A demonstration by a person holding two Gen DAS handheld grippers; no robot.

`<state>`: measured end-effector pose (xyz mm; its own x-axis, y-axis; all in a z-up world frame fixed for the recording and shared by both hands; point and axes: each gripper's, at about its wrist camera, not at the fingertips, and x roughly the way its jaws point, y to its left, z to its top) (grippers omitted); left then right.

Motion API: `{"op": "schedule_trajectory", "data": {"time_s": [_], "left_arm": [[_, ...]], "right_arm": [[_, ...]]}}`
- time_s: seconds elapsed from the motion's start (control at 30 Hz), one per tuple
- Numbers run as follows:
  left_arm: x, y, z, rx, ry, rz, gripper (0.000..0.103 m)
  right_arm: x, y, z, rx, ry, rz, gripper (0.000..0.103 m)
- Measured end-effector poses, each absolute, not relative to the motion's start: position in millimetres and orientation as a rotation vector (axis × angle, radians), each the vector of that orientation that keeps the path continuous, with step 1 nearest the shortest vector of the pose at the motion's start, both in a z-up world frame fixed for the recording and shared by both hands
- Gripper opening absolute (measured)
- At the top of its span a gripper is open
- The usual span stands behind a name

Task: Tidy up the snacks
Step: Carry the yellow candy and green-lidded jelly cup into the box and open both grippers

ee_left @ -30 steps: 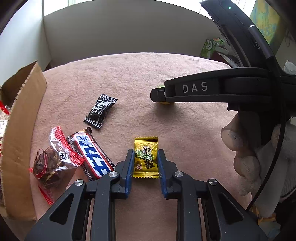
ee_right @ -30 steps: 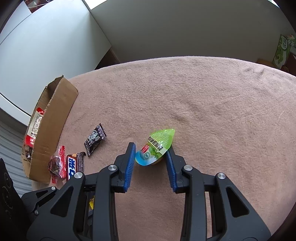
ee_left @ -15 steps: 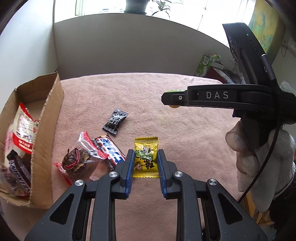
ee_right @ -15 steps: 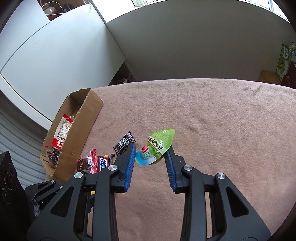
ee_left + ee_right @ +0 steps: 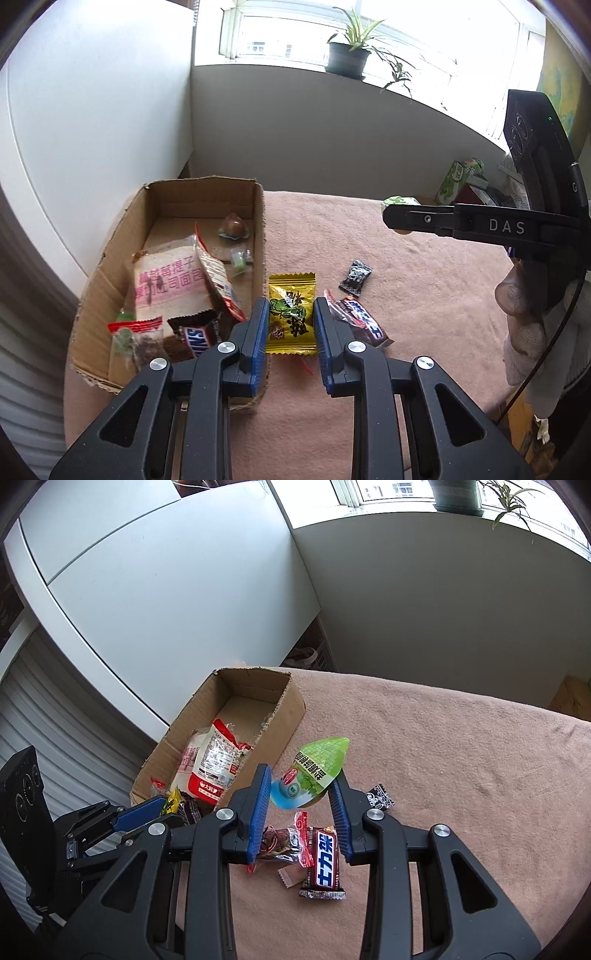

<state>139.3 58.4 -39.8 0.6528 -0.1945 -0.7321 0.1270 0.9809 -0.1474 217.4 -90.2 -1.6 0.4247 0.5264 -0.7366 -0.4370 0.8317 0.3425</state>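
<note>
Daylight pours through a wide window (image 5: 369,33) above a plain grey-white wall (image 5: 332,140), where a potted spider plant (image 5: 349,48) stands on the sill. A white cabinet panel (image 5: 155,602) fills the left side, with ribbed shutter slats (image 5: 48,716) below it. A pinkish-brown cloth (image 5: 424,266) covers the desk
</note>
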Motion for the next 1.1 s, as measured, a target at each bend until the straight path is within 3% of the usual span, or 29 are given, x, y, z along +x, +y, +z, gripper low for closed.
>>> {"op": "schedule_trajectory", "data": {"time_s": [0.6,0.7,0.77,0.83,1.1], "left_arm": [[207.3,155.1,-43.0,-0.181,0.852,0.002,0.023],[212.1,158.0,-44.1,-0.183,0.859,0.017,0.023],[214.9,161.6,-46.2,-0.200,0.873,0.027,0.032],[214.6,165.4,-45.6,-0.221,0.866,0.034,0.062],[206.2,162.6,-38.1,-0.206,0.836,0.011,0.064]], "right_arm": [[254.6,26.5,-16.9,0.062,1.009,0.709,0.034],[258.9,32.1,-22.1,0.071,1.016,0.719,0.041],[258.9,31.1,-22.1,0.077,1.005,0.714,0.063],[257.9,27.7,-20.1,0.089,0.991,0.717,0.068],[252.0,-9.8,-10.2,0.104,0.980,0.688,0.070]]}}
